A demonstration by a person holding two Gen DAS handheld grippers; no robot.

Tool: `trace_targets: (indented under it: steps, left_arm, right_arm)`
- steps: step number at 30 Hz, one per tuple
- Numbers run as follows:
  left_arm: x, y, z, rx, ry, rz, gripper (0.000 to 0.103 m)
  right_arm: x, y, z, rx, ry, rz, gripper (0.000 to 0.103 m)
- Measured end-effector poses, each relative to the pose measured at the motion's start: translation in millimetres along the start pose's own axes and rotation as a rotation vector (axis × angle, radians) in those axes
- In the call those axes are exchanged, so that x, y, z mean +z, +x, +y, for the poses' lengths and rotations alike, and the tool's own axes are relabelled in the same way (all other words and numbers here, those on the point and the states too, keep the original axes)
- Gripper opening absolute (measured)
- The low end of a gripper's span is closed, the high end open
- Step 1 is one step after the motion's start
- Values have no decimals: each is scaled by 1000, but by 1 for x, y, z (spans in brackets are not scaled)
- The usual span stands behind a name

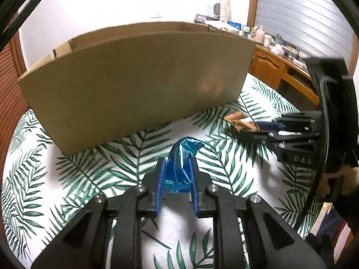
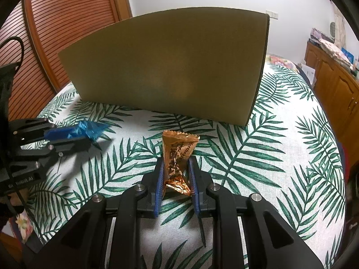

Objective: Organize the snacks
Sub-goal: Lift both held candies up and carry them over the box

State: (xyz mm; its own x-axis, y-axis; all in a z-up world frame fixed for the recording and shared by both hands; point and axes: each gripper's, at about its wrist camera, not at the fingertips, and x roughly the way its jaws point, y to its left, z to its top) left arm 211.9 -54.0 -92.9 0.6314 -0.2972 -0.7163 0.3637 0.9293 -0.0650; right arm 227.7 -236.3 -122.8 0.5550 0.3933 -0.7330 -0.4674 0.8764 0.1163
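You can read "DAS" on the black right claw (image 1: 249, 130) body and "Robot.AI" on the black left claw (image 2: 74, 137) body.

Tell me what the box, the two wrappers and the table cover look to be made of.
Box: plain brown cardboard, matte, with a raw cut edge. Blue wrapper: thin shiny foil or plastic film, creased and glinting. Orange wrapper: glossy metallic-looking film with a crimped end. Table cover: probably printed cloth or vinyl with a leaf pattern; the finish is unclear.
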Motion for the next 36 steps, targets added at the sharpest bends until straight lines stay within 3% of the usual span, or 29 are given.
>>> trace_targets:
  steps: [12, 28, 36]
  left_arm:
    - [9, -13, 10, 29, -36, -74, 17]
    - [35, -53, 10, 48, -41, -187, 17]
    - [57, -77, 19, 51, -41, -250, 17]
  right_arm:
    - [-7, -24, 1, -16, -26, -133, 17]
    - [-8, -41, 6, -89, -44, -233, 18]
    - [19, -85, 15, -73, -64, -305, 17]
